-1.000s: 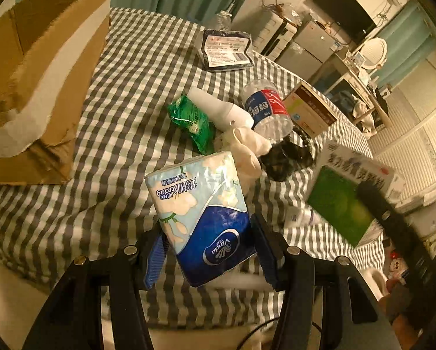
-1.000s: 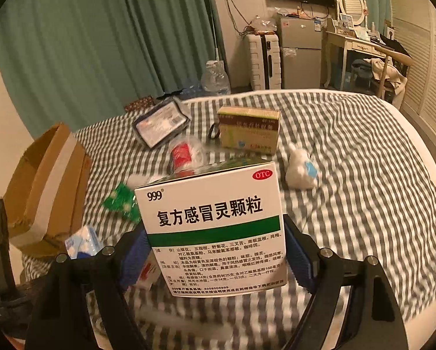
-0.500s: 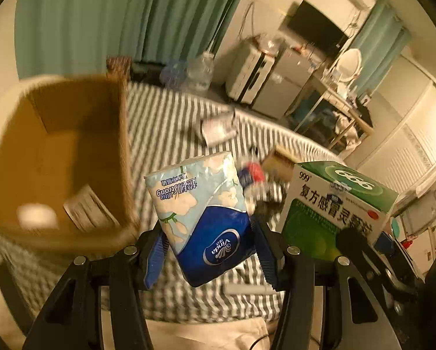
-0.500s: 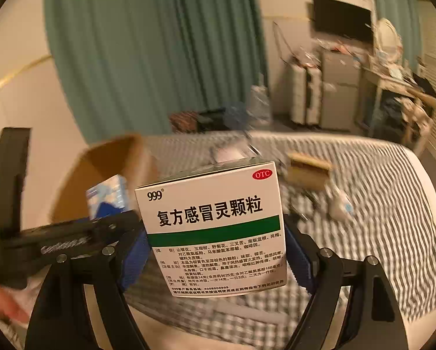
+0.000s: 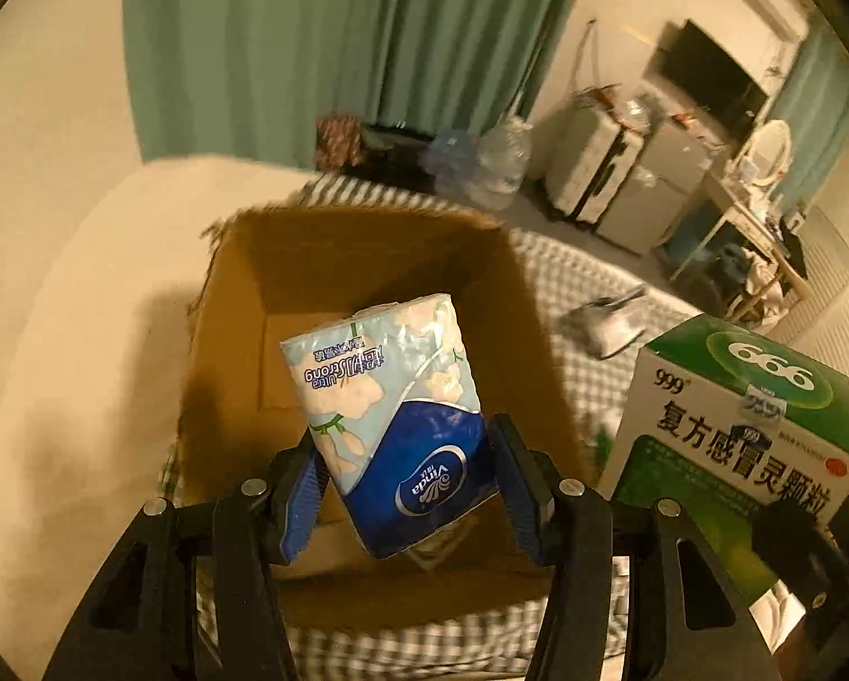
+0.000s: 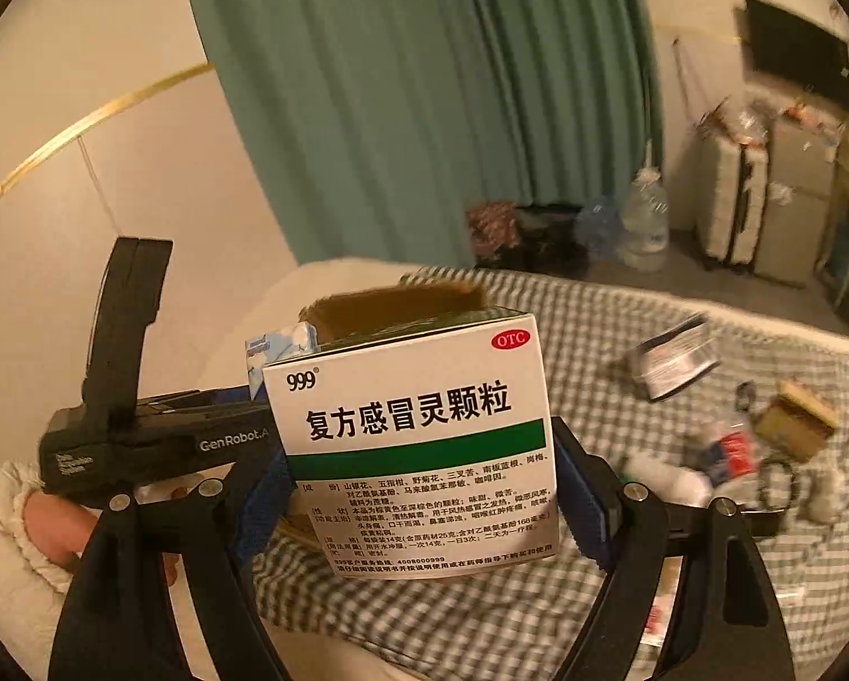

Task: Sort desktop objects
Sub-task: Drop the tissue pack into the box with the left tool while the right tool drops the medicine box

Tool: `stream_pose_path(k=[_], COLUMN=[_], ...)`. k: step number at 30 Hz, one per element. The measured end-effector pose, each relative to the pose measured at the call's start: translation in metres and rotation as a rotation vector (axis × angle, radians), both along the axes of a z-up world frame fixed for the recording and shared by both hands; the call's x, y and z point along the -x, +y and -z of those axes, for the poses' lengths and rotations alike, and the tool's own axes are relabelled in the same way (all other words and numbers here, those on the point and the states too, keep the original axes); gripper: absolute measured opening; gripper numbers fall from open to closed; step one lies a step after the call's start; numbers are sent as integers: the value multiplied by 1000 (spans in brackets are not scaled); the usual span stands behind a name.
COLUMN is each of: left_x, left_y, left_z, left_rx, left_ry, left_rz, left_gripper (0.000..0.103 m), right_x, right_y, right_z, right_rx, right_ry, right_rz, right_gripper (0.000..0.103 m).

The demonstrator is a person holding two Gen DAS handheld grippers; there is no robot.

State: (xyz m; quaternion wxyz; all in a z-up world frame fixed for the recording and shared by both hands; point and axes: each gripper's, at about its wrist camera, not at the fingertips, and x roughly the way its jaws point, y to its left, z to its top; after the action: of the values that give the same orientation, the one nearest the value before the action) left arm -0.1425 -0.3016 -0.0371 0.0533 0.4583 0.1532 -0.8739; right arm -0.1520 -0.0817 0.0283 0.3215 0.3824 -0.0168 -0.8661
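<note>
the left gripper is clamped on a tissue pack, its blue pads pressing the pack's dark blue lower half; the pack hangs tilted over the open cardboard box, which sits on the checked cloth. at 3 o'clock of the pack, the right gripper is clamped on a white and green medicine box, upright, printed face to its camera. from that view the left gripper sits at 9 o'clock, with a hand in a cream sleeve behind it. at 3 o'clock, a blurred bottle and small carton lie on the cloth.
</note>
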Motion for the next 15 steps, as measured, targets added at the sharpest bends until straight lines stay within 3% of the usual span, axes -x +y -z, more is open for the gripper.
stream_pose_path(k=[4, 7, 9, 11, 12, 15], left_x=[8, 12, 13, 10, 8, 4], left_y=[-21, -22, -18, -14, -9, 5], left_z=[30, 46, 49, 49, 47, 43], left_rx=[-3, 21, 49, 82, 74, 39], left_ry=[-34, -52, -61, -56, -47, -42], left_rz=[3, 38, 60, 59, 69, 78], left_gripper=[56, 59, 71, 75, 81, 86], right_x=[36, 56, 68, 70, 71, 69], right_y=[-25, -41, -45, -48, -45, -31], right_z=[25, 27, 25, 21, 18, 12], right_rx=[-4, 5, 13, 10, -8, -35], right_ry=[-120, -150, -177, -170, -141, -108], right_rz=[9, 30, 43, 45, 69, 110], right_gripper=[82, 84, 86, 89, 90, 91])
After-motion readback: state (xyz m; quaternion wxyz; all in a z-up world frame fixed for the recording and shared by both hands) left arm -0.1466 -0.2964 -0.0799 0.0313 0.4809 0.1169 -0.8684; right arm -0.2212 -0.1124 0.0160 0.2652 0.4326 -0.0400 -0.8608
